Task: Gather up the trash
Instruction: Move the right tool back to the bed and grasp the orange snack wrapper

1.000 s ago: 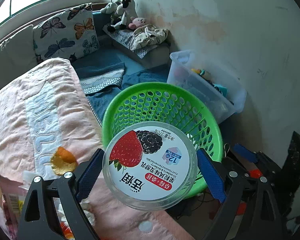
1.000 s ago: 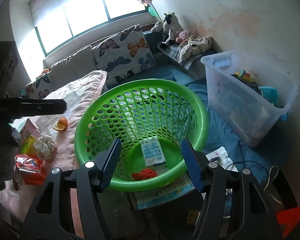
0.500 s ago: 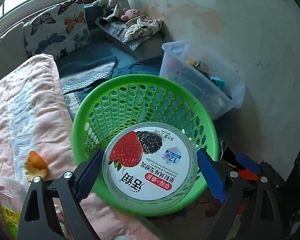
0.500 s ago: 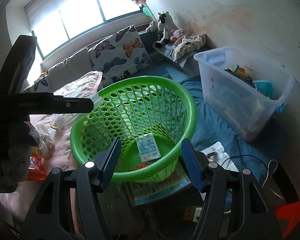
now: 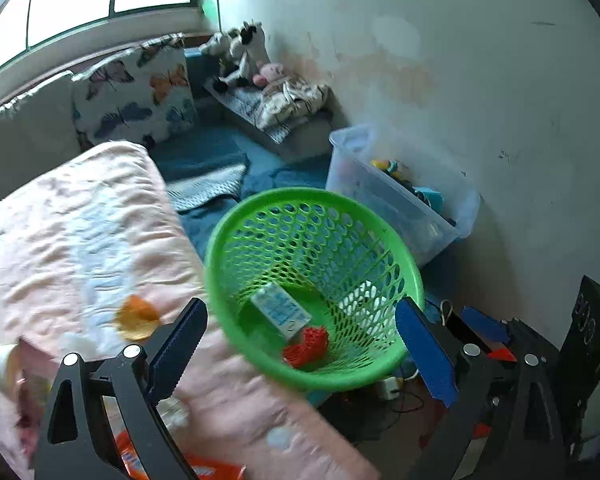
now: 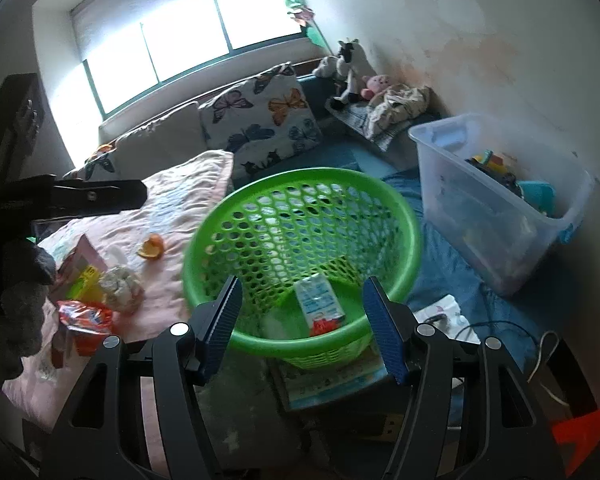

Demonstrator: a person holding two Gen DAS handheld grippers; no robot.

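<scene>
A green mesh basket (image 5: 220, 248) (image 6: 192, 256) stands beside the pink blanket. Inside it lie a blue-and-white carton (image 5: 280, 308) (image 6: 320, 304) and a red wrapper (image 5: 308, 346) (image 6: 326, 325). A pale blurred shape (image 6: 274, 322) also lies on its floor; I cannot tell what it is. My left gripper (image 5: 300, 308) hovers open and empty above the basket's near rim. My right gripper (image 6: 302, 284) is open and empty too, in front of the basket. On the blanket lie an orange peel (image 5: 136, 322) (image 6: 152, 248), a crumpled tissue (image 6: 120, 284) and an orange snack bag (image 6: 86, 320).
A clear storage bin (image 5: 400, 204) (image 6: 500, 208) with toys stands by the wall, right of the basket. A butterfly pillow (image 6: 260, 116) leans behind the blanket. A booklet (image 6: 332, 384) lies under the basket, with cables (image 6: 480, 324) on the floor. A gloved hand (image 6: 16, 300) holds the left gripper.
The round yogurt cup that sat between the left gripper's fingers is gone from them, and they stand apart and empty. The left view has drawn back from the basket.
</scene>
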